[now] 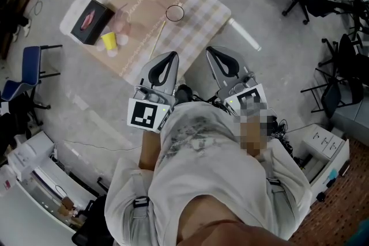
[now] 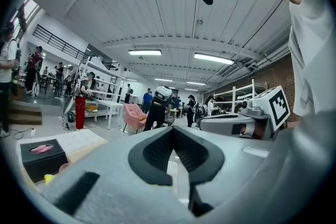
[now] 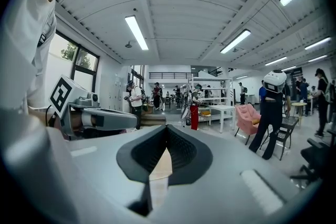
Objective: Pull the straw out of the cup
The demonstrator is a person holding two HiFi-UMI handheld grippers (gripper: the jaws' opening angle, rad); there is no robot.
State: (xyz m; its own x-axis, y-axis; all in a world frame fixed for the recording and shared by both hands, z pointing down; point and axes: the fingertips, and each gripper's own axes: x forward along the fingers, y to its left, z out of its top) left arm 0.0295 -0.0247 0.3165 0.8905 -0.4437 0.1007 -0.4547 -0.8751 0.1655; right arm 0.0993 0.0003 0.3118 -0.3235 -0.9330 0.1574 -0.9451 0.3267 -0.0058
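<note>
While the worktop is well out of reach, the grey two-jaw left tool [image 1: 172, 56] and right tool [image 1: 210, 50] are held close to the body, both closed and empty. Farther off, on the checked-cloth worktop [image 1: 202, 6], a thin pale straw [image 1: 157, 40] slants beside the clear round cup [image 1: 174, 12]; whether it is inside cannot be told.

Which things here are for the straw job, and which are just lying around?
For the job:
- straw
- clear cup
- left gripper and right gripper, both shut and empty

Just lying about:
- black box
- yellow cup
- pinkish cups
- blue chair
</note>
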